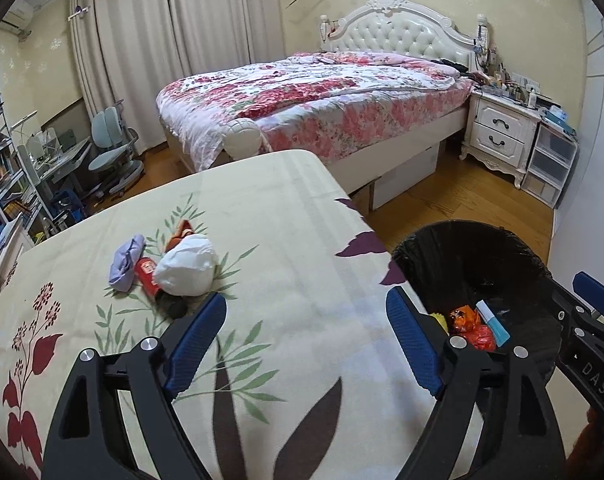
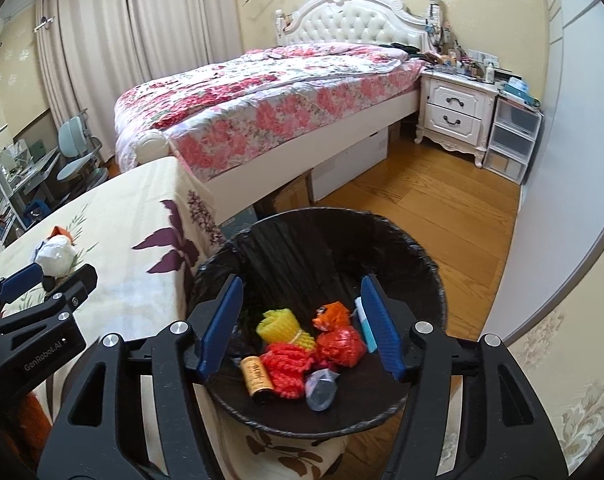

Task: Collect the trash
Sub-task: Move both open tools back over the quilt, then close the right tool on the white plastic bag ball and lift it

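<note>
Jaws of both the right gripper (image 2: pixel 300 330) over the bin (image 2: pixel 429 276) and left gripper (image 1: pixel 306 342) gape empty, so the table's white wad (image 1: pixel 186 266) likely comes next.

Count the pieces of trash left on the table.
5, clustered together: purple wad, red can, white wad, orange wrapper behind it, dark lump in front. More may be hidden underneath.

A dark object (image 1: pixel 173 306) hides partly beneath the crumpled white plastic bag (image 1: pixel 186 267). The black-lined round trash bin (image 1: pixel 441 248) is cut by the right gripper's fingers (image 1: pixel 595 288).
</note>
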The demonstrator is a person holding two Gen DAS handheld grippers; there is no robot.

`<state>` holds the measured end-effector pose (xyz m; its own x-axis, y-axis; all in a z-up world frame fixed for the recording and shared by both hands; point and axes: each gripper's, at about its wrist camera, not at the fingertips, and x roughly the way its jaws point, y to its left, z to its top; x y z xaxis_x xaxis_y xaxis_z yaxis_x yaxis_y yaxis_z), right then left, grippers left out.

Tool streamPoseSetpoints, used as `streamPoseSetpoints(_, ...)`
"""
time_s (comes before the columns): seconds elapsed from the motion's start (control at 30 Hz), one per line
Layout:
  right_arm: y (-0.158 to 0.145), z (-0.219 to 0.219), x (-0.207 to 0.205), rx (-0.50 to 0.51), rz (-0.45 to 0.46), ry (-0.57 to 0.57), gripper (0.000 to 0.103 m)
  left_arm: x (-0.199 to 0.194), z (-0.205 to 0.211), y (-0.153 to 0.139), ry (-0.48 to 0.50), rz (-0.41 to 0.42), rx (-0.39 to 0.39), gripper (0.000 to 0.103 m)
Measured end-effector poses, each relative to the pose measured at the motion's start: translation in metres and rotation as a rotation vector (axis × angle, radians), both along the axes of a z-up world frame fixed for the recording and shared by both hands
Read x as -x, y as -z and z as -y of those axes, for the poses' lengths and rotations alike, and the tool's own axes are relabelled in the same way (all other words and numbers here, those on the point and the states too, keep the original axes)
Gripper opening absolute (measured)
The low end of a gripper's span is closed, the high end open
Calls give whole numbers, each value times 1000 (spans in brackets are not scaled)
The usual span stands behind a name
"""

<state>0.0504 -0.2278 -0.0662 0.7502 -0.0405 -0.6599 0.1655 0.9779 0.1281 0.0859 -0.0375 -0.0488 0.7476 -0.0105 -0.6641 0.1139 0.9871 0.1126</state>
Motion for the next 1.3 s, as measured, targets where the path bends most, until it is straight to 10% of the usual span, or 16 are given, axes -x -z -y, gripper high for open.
streamPoseSetpoints(0.9, -34, -197, -55, -12, 24, -393, 60, 31, -223, 6, -424, -23, -27, 82)
streamPoseSetpoints(1.3, -16, -229, -94, -1, -67, -406, 61, 31, -244, 15, -453, -49, 13, 82)
